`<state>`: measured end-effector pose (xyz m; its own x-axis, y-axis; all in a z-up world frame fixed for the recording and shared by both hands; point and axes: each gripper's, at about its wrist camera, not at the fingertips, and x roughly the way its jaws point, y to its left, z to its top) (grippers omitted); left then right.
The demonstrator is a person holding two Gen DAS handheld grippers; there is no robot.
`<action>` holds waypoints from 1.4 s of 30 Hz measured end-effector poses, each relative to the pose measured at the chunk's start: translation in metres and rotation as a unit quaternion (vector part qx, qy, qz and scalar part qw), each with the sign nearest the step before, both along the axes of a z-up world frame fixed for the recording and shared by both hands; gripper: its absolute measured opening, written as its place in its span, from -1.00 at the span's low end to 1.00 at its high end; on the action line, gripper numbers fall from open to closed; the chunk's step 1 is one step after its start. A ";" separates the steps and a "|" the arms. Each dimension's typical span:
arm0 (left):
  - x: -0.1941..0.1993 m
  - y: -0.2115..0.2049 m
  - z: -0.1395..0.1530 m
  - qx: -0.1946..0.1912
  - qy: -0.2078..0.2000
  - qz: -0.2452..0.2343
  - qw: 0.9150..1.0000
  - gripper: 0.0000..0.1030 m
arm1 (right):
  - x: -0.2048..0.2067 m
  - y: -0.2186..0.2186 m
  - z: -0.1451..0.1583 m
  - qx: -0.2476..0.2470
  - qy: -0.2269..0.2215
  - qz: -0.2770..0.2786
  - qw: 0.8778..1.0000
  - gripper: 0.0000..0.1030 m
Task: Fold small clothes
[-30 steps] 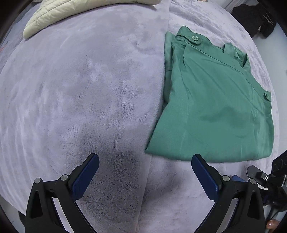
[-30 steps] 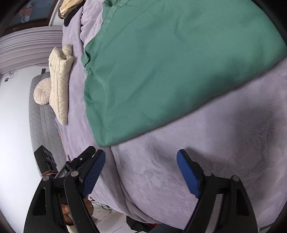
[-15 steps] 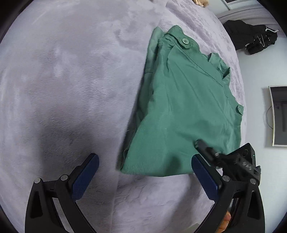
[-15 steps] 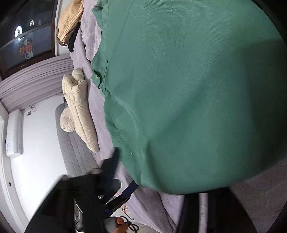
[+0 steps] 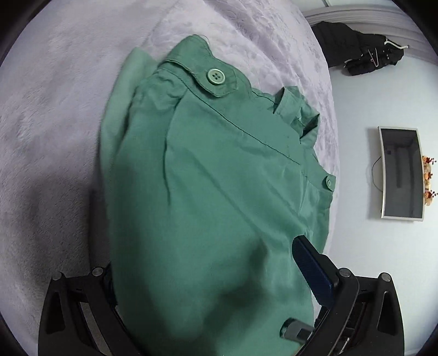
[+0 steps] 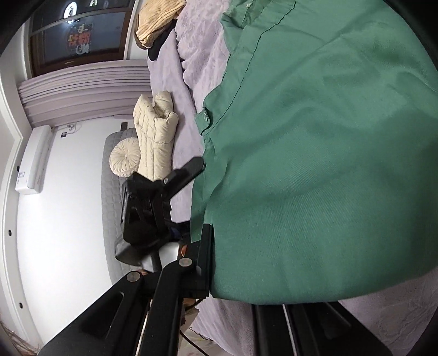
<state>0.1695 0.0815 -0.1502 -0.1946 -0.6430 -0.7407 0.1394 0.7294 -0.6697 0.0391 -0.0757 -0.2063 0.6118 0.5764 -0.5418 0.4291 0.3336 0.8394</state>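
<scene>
Inspection of left gripper [image 5: 216, 246]: found jaws spread wide, with blue pad [image 5: 312, 271] of one finger lying on top of garment [image 5: 219, 178] and the other finger hidden beneath the cloth's near corner. Recorded no pinch on this side; cloth merely draped across the gap. Seen from the right wrist view as a black body [image 6: 153, 208] just beside the garment's edge, one finger touching that edge. Inspection of right gripper [image 6: 232, 273]: found fingers near each other, one finger [image 6: 205, 260] running along the garment's [image 6: 328, 164] side edge, the other covered by the hem. Cannot tell whether clamped on the hem or only bracketing it. Located garment, green, folded flat on lilac blanket [image 5: 54, 109], waistband at the far end, with a large button [image 5: 215, 76] on its tab and a smaller button [image 5: 329, 182] further right. Noted layered edges showing along its left side. Beyond it, on the blanket [image 6: 208, 54], noted a cream quilted jacket [image 6: 156, 137] well apart from the garment, a round cushion [image 6: 123, 160] just beside the jacket, and a tan bundle [image 6: 157, 22] farther off. Off the bed, noted dark clothing [image 5: 364, 57] and a framed screen [image 5: 401, 172].
</scene>
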 end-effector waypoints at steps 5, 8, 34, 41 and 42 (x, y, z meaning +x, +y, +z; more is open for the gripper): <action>-0.003 -0.011 -0.006 0.059 -0.029 -0.018 0.998 0.23 | -0.006 -0.001 -0.008 -0.006 0.041 0.042 0.998 -0.75; -0.002 -0.008 -0.008 0.074 -0.042 -0.025 0.996 -0.22 | -0.016 -0.003 -0.002 -0.030 0.076 0.104 0.991 -0.38; -0.047 -0.154 0.143 0.106 -0.268 -0.098 0.952 -0.77 | -0.009 -0.126 -0.019 -0.177 0.068 0.088 0.978 -0.94; -0.109 -0.299 0.154 0.142 -0.336 -0.228 0.903 -0.77 | -0.083 -0.186 0.009 -0.118 0.035 0.009 0.992 -0.91; -0.119 -0.319 0.149 0.144 -0.342 -0.244 0.896 -0.76 | -0.098 -0.199 0.010 -0.111 0.037 -0.011 0.993 -0.91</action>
<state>0.0508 -0.2371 -0.0011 0.1613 -0.3684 -0.9156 0.7950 0.5982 -0.1006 -0.0585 -0.2744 -0.1961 0.5761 0.4247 -0.6984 0.4962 0.4972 0.7117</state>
